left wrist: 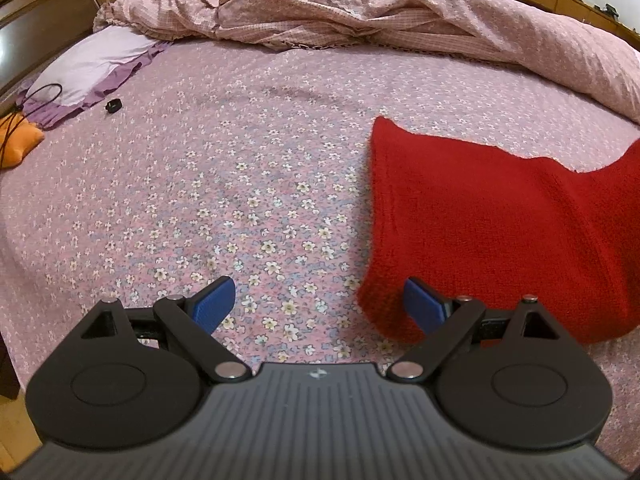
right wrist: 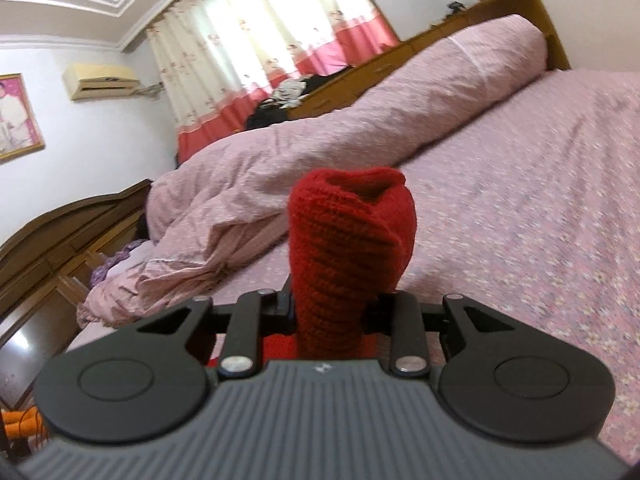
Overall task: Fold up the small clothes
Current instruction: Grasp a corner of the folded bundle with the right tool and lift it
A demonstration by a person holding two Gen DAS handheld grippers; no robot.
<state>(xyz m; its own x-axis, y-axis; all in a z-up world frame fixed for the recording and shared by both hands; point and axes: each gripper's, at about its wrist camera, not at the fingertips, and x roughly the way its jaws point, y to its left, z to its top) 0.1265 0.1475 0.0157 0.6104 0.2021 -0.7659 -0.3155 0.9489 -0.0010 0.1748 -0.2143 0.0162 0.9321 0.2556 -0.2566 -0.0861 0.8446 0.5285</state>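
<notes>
Two grippers work over a red knitted garment [left wrist: 492, 216] on a bed [left wrist: 224, 168] covered in a pink flowered sheet. Left gripper [left wrist: 320, 300] hovers above the sheet with its blue-padded fingers [left wrist: 214, 300] spread wide and holding nothing; the garment lies flat on the bed just beside them, its near corner passing under the right-hand finger. Right gripper [right wrist: 330, 312] has its jaws clamped on a bunched fold of the same red garment [right wrist: 348, 252], which sticks up between them (the pads themselves are hidden by the wool), clear of the bed. Beyond the garment, a rumpled pink quilt [left wrist: 360, 8] is heaped along the bed's far side, a lilac pillow [left wrist: 88, 64] at its left corner. Behind the bed stand a wooden headboard [right wrist: 460, 20], pink-and-cream curtains [right wrist: 256, 40] and a wall air conditioner [right wrist: 100, 80].
</notes>
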